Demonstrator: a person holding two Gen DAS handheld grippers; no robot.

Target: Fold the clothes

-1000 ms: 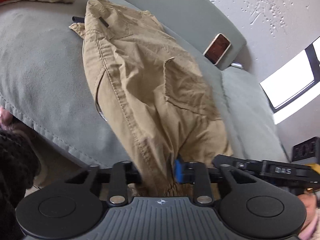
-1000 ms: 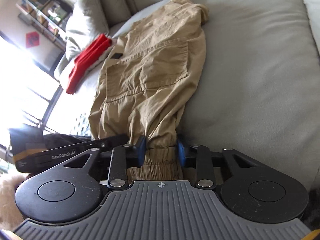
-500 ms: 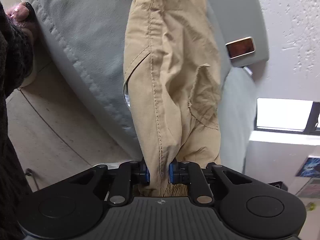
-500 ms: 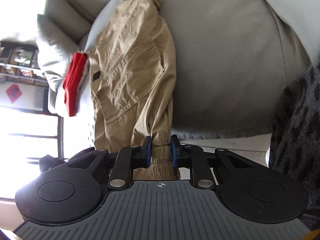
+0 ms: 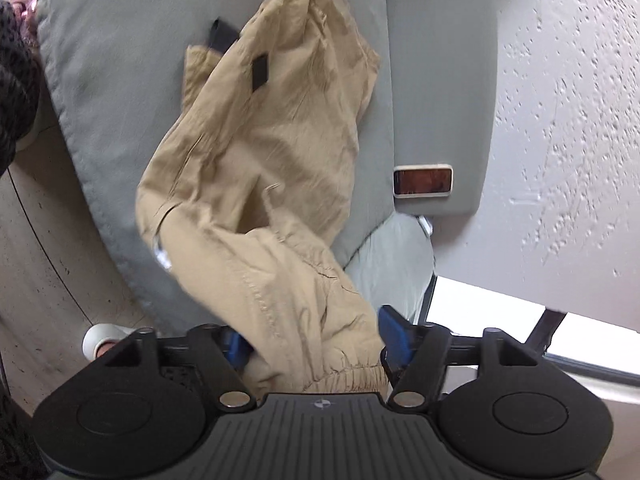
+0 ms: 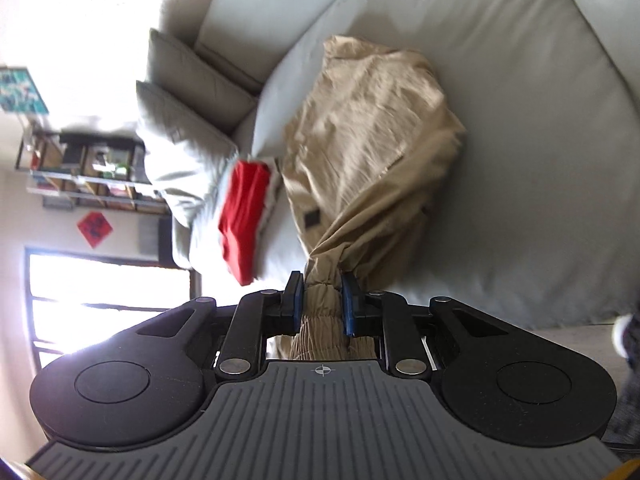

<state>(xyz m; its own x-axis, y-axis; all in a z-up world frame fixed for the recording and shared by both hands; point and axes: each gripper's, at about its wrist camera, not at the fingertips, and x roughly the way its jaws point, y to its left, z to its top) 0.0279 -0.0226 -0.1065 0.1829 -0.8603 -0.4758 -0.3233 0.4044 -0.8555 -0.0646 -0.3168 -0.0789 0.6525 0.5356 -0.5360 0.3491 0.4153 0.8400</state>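
Khaki trousers (image 5: 280, 128) lie bunched on the grey sofa seat (image 5: 112, 60), one leg rising toward each gripper. In the left wrist view my left gripper (image 5: 316, 340) stands open, its blue pads wide apart, with an elastic cuff (image 5: 340, 376) lying loose between them. In the right wrist view my right gripper (image 6: 322, 300) is shut on the other cuff (image 6: 320, 320). From there the cloth runs up to the heaped trousers (image 6: 372, 140) on the sofa seat (image 6: 520, 160).
A phone (image 5: 423, 181) lies on the sofa arm by the wall. A folded red garment (image 6: 244, 212) rests beside grey pillows (image 6: 180, 148) further along the seat. A shelf (image 6: 80, 168) and bright window (image 6: 108, 292) stand beyond. Pale floor (image 5: 40, 240) borders the sofa front.
Both grippers carried the trouser legs up over the seat, so the trousers now lie doubled and bunched. My left gripper, shut on its cuff half a second ago, has opened wide.
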